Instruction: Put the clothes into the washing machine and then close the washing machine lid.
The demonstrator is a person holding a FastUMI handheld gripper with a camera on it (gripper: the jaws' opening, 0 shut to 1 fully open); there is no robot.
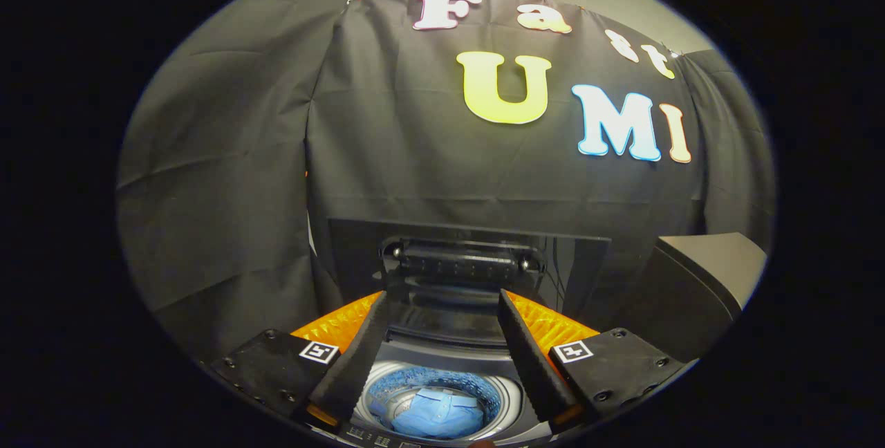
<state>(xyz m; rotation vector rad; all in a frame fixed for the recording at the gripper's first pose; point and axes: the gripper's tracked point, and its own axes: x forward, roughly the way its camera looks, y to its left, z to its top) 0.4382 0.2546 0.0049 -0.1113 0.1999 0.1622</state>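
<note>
Clothes (439, 415) blue, in washing machine (442, 372) drum | lid (460, 261) raised | tool (442, 337) released, empty | no legible labels

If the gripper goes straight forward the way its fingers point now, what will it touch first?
Probably the raised washing machine lid, which stands open just beyond the tips of the open gripper. The black cloth wall hangs behind it. Depth is hard to judge here. The blue clothes lie below, in the drum.
</note>
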